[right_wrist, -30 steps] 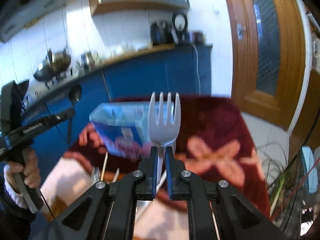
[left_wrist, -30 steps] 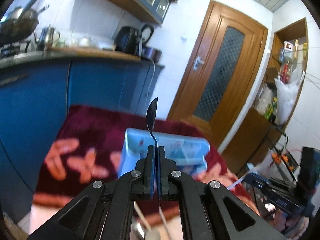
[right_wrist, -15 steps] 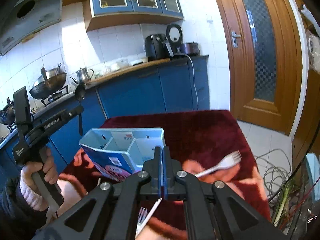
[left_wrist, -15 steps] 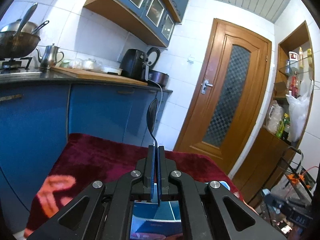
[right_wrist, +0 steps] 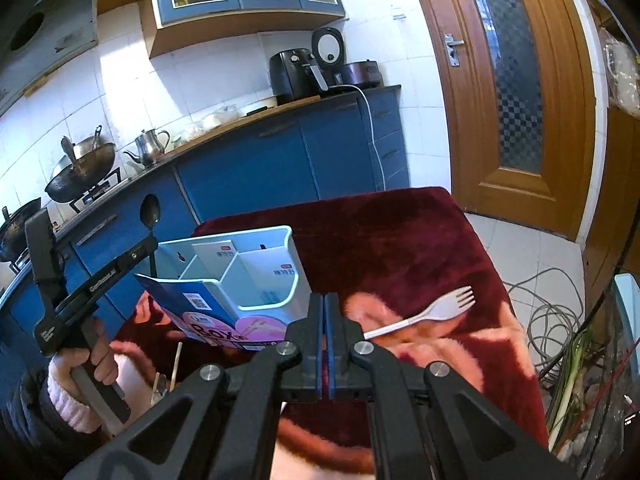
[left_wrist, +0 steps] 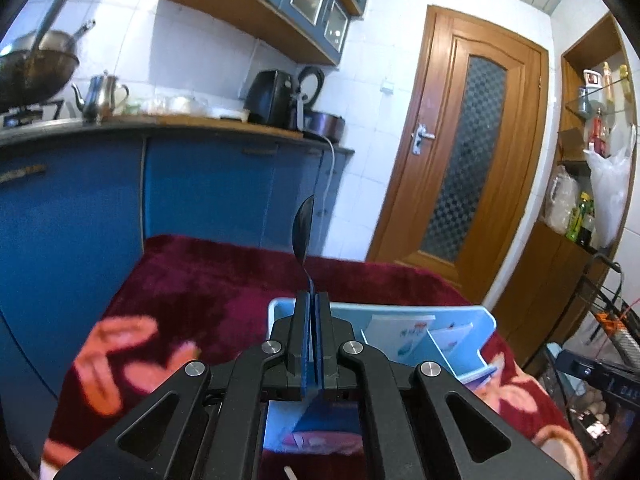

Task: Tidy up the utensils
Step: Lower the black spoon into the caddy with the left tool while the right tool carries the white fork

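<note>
Left hand-held gripper clamped on stiff, thin metal spoon by its handle, bowl up, box just below; right hand-held gripper shut, empty; light plastic fork beside it—grip mid-handle.

Lighting: bright daylight, glare on white wall tiles. Quality: fisheye bending, dark vignetted corners, slight motion blur near edges.

left gripper clamped shut, tilted slightly downward; right gripper closed, empty.
</note>
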The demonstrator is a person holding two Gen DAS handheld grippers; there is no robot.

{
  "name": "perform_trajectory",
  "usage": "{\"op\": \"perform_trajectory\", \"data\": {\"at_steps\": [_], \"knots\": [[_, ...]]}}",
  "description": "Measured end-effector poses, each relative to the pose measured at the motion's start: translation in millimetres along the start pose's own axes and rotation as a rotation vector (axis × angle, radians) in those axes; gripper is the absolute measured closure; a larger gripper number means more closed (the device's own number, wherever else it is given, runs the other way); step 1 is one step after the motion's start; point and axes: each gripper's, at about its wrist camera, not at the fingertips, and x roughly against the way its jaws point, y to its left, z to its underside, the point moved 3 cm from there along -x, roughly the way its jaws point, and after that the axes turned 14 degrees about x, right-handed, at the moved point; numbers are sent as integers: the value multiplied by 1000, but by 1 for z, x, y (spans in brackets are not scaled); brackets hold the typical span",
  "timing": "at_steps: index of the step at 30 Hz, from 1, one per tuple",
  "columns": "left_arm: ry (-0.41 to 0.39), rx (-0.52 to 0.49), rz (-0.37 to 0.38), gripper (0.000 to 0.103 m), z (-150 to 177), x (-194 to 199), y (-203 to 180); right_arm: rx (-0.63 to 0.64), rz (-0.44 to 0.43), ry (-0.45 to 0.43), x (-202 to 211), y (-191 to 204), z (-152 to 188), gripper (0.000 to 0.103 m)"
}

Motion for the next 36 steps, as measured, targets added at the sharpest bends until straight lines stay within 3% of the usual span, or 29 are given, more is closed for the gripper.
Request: {"op": "perform_trajectory", "data": {"at_steps": [4, 9, 14, 18, 23, 25, 29, 30, 36], "knots": [[36, 14, 13, 90, 3, 4, 2, -7, 21, 22, -4, -5, 2, 100], [44, -7, 33, 67, 5, 15, -2, -29, 43, 63, -11, -16, 5, 100], [56, -12, 55, 67, 6, 25, -4, -53, 79, 142, -26, -30, 7, 93], [53, -6, 64, 67, 7, 31, -1, -128, 91, 212, -43, -51, 10, 76], [55, 4, 72, 67, 10, 35, 2, -295, 77, 335, -72, -86, 21, 72], [52, 4, 72, 67, 11, 36, 3, -334, 108, 373, -82, -95, 24, 72], [33, -22, 67, 67, 12, 42, 2, -383, 205, 374, -89, -117, 30, 64], [31, -27, 67, 67, 11, 43, 1, -412, 210, 374, -91, -122, 33, 59], [26, -31, 78, 67, 12, 45, 1, -550, 178, 390, -106, -141, 48, 55]]}}
